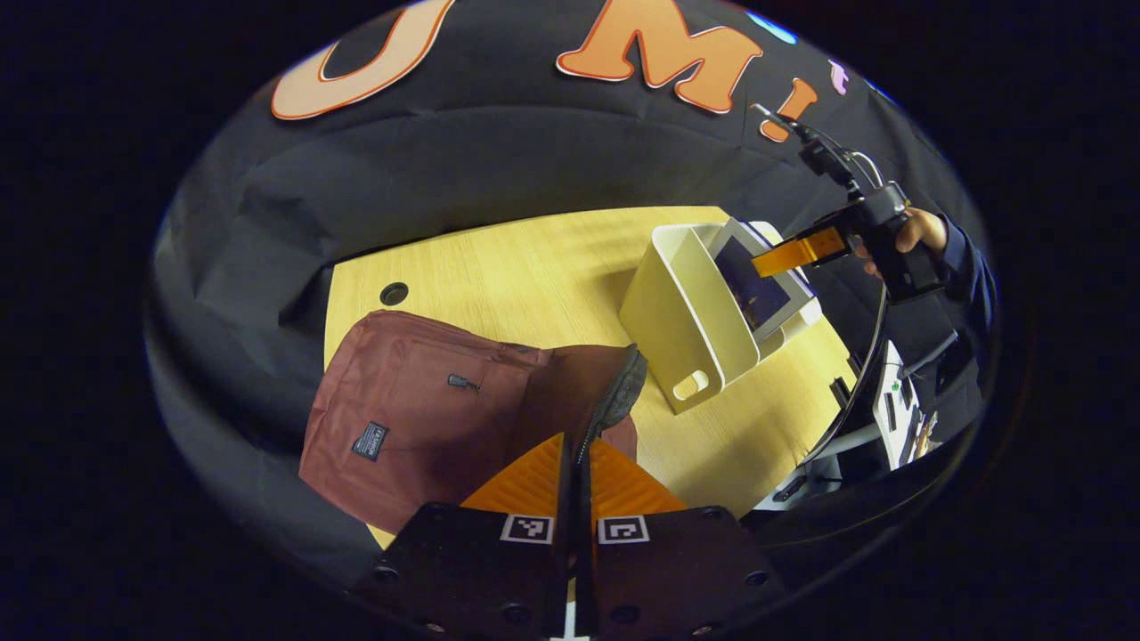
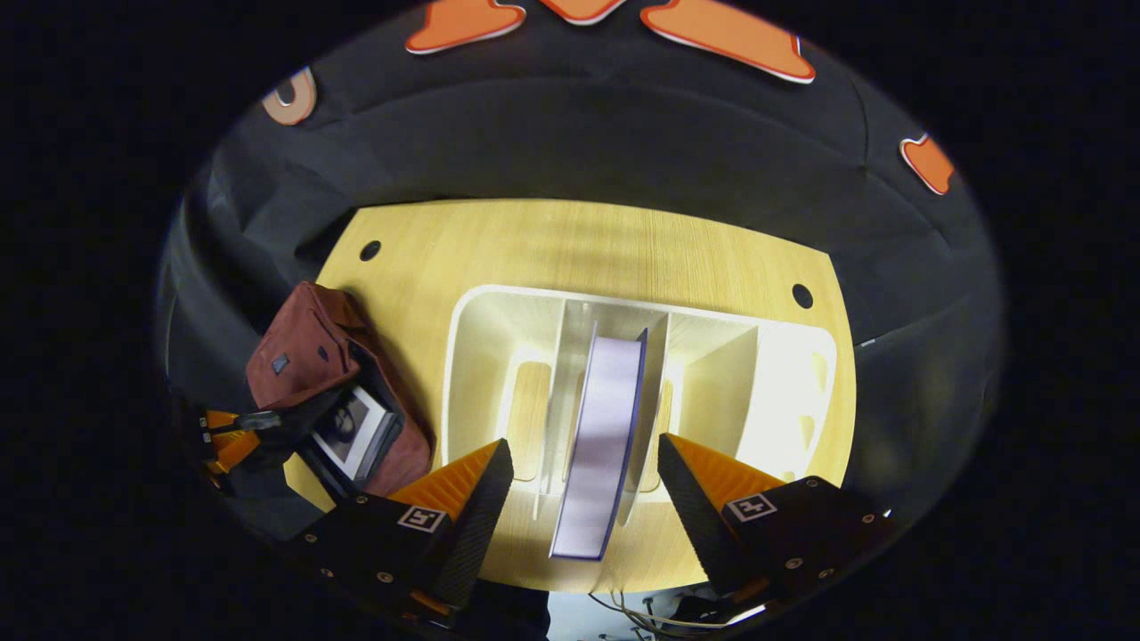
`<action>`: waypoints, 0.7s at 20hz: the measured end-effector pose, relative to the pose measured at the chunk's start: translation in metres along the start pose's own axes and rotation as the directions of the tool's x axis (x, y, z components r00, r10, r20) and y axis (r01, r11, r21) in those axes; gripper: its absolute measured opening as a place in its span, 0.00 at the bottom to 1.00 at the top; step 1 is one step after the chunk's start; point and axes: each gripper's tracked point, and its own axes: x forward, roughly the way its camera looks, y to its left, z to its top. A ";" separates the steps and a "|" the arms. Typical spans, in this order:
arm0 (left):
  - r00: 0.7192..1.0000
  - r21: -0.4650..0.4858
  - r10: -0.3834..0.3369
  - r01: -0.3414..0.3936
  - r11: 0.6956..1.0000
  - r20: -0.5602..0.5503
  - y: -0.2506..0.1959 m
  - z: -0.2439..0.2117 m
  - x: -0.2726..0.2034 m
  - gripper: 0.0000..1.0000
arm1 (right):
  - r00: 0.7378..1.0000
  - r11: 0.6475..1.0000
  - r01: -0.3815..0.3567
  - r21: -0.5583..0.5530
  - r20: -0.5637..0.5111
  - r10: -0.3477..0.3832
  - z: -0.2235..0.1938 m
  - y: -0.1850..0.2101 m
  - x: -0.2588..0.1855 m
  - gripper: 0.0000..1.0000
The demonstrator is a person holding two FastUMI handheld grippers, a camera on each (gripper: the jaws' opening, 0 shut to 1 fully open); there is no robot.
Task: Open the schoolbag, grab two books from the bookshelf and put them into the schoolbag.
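Note:
The maroon schoolbag [image 1: 419, 401] lies on the wooden table [image 1: 534, 267]. My left gripper [image 1: 574, 441] is shut on the bag's dark zipper edge and holds the flap up. In the right gripper view the schoolbag [image 2: 303, 347] gapes open at the left with one book [image 2: 352, 432] inside, and the left gripper [image 2: 223, 436] is at its mouth. A cream bookshelf [image 2: 481, 356] holds a second book [image 2: 606, 418] upright in its middle slot. My right gripper [image 2: 583, 463] is open, one finger on each side of that book, apart from it. The right gripper [image 1: 797, 252] hovers over the bookshelf [image 1: 686, 320].
The table [image 2: 579, 240] has round cable holes [image 2: 370, 250] near its back corners. The shelf's outer slots stand empty. A hand [image 1: 922, 231] in a dark sleeve holds the right gripper, and cables and gear [image 1: 899, 409] hang off the table's right edge.

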 end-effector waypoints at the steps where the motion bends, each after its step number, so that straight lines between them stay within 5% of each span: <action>1: 1.000 -0.005 0.005 -0.005 1.000 -0.004 -0.001 -0.002 0.001 0.04 | 1.000 1.000 -0.003 0.010 -0.028 0.004 0.001 0.000 0.008 0.96; 5: 1.000 -0.026 0.010 -0.011 1.000 -0.019 0.001 -0.005 0.003 0.04 | 0.997 1.000 0.002 0.020 -0.081 0.000 0.007 -0.005 0.033 0.76; 7: 1.000 -0.034 0.016 -0.016 0.999 -0.022 0.003 -0.005 0.005 0.04 | 0.994 1.000 -0.002 0.023 -0.114 0.005 0.001 -0.003 0.039 0.54; 8: 1.000 -0.034 0.019 -0.020 0.999 -0.022 0.003 -0.005 0.004 0.04 | 0.991 1.000 -0.008 0.030 -0.136 0.012 -0.004 0.000 0.042 0.58; 9: 1.000 -0.033 0.017 -0.018 0.999 -0.022 0.003 -0.005 0.005 0.04 | 0.987 0.999 -0.004 0.033 -0.162 0.009 -0.010 0.001 0.043 0.46; 11: 1.000 -0.018 0.001 -0.001 1.000 -0.018 0.000 -0.004 0.006 0.04 | 0.983 0.999 0.009 0.038 -0.183 -0.002 -0.011 0.002 0.042 0.48; 13: 1.000 0.001 -0.018 0.018 1.000 -0.018 0.000 -0.004 0.008 0.04 | 0.983 0.998 0.017 0.053 -0.184 -0.008 -0.012 0.004 0.033 0.31; 14: 0.999 0.009 -0.031 0.032 0.999 -0.019 0.000 -0.005 0.010 0.04 | 0.983 0.998 0.013 0.065 -0.183 0.000 -0.012 0.006 0.026 0.41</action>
